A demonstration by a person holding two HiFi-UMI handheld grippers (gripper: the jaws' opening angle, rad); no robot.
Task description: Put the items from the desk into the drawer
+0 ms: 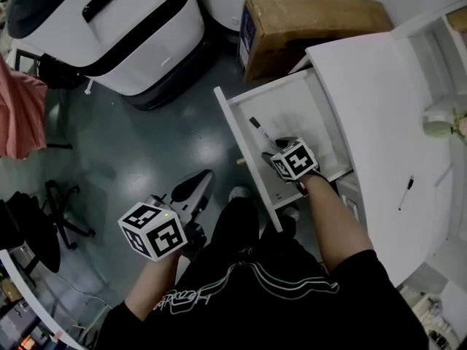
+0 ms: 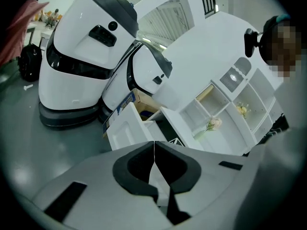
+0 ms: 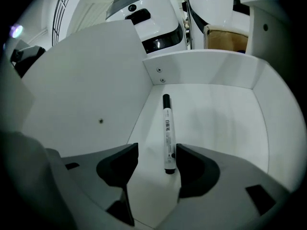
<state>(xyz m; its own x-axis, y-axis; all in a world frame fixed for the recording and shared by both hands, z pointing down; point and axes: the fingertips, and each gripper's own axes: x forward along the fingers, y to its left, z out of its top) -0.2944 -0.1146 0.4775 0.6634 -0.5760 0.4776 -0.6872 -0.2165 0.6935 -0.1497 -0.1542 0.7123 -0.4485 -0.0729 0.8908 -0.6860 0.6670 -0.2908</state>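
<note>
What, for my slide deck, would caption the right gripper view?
Open right gripper above a marker lying on the drawer floor, its near end between the jaws.

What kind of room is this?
Probably a workshop or robot lab: big white machines stand beside a cardboard box and a white desk with an open drawer.

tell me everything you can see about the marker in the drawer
The marker is a slim white barrel with a black cap at the far end, a dark near end and small black print along its side. It lies flat on the white drawer floor, near end between the open jaws of the right gripper, unclamped.
</note>
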